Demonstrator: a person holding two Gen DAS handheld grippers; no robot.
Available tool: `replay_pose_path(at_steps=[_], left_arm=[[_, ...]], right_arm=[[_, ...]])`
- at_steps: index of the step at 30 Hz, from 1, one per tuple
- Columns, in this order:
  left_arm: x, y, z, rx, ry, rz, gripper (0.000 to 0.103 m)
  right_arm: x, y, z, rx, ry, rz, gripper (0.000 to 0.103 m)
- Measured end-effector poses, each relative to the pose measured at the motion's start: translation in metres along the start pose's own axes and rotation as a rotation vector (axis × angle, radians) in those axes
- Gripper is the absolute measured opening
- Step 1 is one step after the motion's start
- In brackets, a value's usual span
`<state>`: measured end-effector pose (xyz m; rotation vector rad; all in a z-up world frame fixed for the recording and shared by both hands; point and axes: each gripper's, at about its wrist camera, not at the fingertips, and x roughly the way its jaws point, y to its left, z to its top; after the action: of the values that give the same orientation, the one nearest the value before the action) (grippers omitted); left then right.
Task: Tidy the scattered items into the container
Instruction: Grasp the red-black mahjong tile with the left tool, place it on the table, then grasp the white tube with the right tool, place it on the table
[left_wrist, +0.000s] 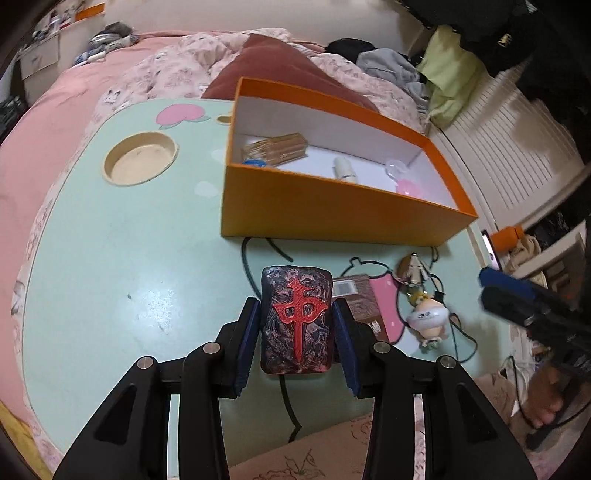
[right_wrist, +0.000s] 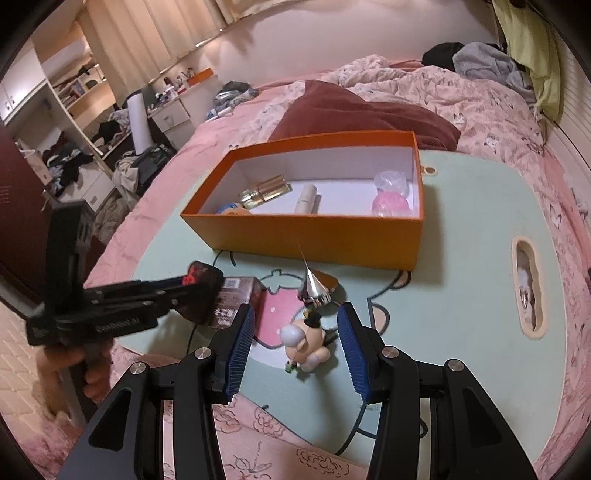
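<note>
One orange box (right_wrist: 321, 232) stands on the mint-green table (left_wrist: 122, 266), toward the table's far edge by the bed (right_wrist: 461, 99). It is a cardboard rectangle, white inside, and four things lie in it: a gold bottle (right_wrist: 264, 190), a white tube (right_wrist: 306, 197), a pink and clear plastic lump (right_wrist: 391, 195) at the right end, and a small blue and yellow item (right_wrist: 231, 209) at the left end that is too hidden to name.

Four things are out of the box. The left tongs (left_wrist: 297, 323) are clamped on one of them, a dark block (left_wrist: 295, 319) with rounded corners, a marbled red-and-black surface and a raised red character on its face; the blue ribbed pads press both its long sides. The block is held above the table's near half, short of the box's near wall.

The other three lie on the table near its near edge: one brown packet (right_wrist: 236, 301) with a white label, one shiny metal cone (right_wrist: 314, 286) with a thin spike, and one small round-bodied doll (right_wrist: 306, 341) in cream and white with a black hat. The right tongs (right_wrist: 295, 345) stand wide apart, one ribbed blue pad on each side of the doll, neither touching it. The cone lies just beyond the doll, the packet to its left, partly behind the left tongs in the right wrist view.

One round recess (left_wrist: 140, 158) is sunk in the table's far left corner, and one oval slot (right_wrist: 530, 288) is cut near its right edge.
</note>
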<state>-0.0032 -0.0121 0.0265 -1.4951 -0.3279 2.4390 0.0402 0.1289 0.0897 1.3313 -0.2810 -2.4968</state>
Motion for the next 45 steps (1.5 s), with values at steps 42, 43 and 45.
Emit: replay_pose_path(at_steps=[42, 43, 45], left_arm=[[-0.016, 0.005, -0.029, -0.058, -0.216, -0.093, 0.066], [-0.016, 0.005, -0.029, -0.059, -0.214, -0.092, 0.066], [-0.015, 0.005, -0.030, -0.058, -0.213, -0.092, 0.066]], right_arm=[[0.059, 0.015, 0.136, 0.005, 0.181, -0.161, 0.018], [0.043, 0.017, 0.133, 0.005, 0.161, -0.147, 0.018], [0.020, 0.017, 0.126, 0.012, 0.134, -0.126, 0.018]])
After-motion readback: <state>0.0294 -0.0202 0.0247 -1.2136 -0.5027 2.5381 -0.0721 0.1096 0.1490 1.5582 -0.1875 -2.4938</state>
